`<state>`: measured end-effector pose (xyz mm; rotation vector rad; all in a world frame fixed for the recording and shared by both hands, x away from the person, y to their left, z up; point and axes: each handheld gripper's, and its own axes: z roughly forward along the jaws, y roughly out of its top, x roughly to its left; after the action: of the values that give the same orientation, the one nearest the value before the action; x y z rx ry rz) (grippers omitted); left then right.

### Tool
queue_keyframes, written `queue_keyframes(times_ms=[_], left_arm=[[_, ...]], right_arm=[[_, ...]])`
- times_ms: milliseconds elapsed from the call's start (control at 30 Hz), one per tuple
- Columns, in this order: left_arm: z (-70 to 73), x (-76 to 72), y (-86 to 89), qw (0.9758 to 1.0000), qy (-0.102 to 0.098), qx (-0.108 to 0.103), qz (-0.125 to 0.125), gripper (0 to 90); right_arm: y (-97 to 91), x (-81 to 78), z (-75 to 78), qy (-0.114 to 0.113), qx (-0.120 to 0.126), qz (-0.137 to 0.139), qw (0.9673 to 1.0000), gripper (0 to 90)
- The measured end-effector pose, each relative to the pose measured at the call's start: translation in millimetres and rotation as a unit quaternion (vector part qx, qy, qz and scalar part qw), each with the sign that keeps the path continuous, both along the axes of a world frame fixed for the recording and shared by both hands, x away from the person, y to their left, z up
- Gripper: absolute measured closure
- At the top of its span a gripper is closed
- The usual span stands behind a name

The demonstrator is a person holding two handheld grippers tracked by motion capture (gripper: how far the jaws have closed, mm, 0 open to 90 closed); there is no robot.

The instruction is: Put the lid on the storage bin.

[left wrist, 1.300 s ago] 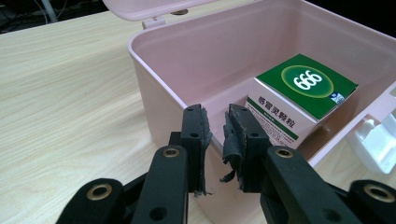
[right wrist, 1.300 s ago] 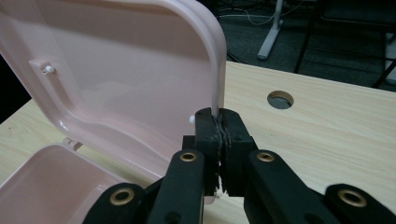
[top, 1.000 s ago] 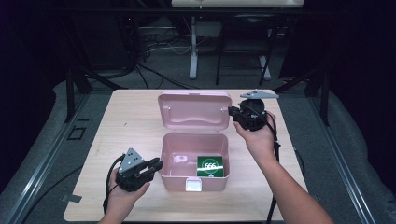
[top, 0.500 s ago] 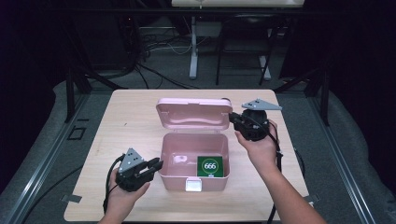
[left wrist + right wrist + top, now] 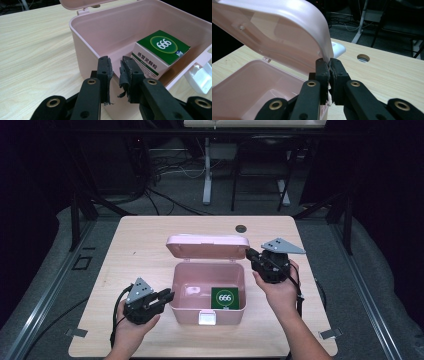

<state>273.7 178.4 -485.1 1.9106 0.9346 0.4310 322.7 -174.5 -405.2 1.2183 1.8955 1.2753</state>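
A pink plastic box [image 5: 186, 311] stands in the middle of the table, and a green carton marked 666 [image 5: 223, 298] lies in its right half. The lid [image 5: 207, 243] is hinged at the back and stands part-raised. My right gripper [image 5: 251, 255] is shut on the lid's right edge; in the right gripper view the lid [image 5: 287, 32] curves up from between the jaws of this gripper [image 5: 329, 66]. My left gripper [image 5: 169, 296] is at the box's left wall. In the left gripper view it [image 5: 115, 67] straddles the wall [image 5: 85, 45] near the rim, shut on it, with the carton [image 5: 162, 48] just beyond.
A white latch [image 5: 207, 319] sits on the box's front wall. The wooden table [image 5: 135, 245] has a round cable hole [image 5: 241, 228] behind the lid. Dark stands and cables fill the floor beyond the far edge.
The lid has swung up and forward from lying back open, carried by my right gripper, which moved toward the person. The left gripper has stayed put.
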Motion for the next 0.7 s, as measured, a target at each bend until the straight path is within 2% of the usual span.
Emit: queue_keyframes(times_ms=[100,200,233,267,400,700], left_arm=[[1.7,0.3,-0.7,1.0000,-0.003,-0.001,-0.001,76.5],[5.1,1.0,-1.1,1.0000,-0.006,-0.002,-0.003,76.0],[6.7,1.1,-0.7,1.0000,-0.006,-0.002,-0.003,75.7],[8.0,1.3,-0.6,1.0000,-0.009,-0.002,-0.003,75.5],[15.0,2.7,-0.3,0.9999,-0.014,-0.009,0.001,75.3],[24.5,5.4,0.5,0.9997,-0.024,-0.010,0.004,74.1]], right_arm=[[-0.1,-3.1,-2.3,-0.005,0.000,-0.001,1.0000,85.8],[-2.8,-6.9,-3.9,0.003,0.004,0.003,1.0000,85.7],[-2.7,-7.0,-5.7,-0.004,0.013,0.003,0.9999,85.6],[-3.2,-8.0,-6.4,-0.002,0.015,0.003,0.9999,85.5],[-2.8,-11.4,-7.3,-0.004,0.012,0.006,0.9999,85.6],[-4.3,-12.4,-9.7,-0.006,0.022,0.007,0.9997,85.4]])
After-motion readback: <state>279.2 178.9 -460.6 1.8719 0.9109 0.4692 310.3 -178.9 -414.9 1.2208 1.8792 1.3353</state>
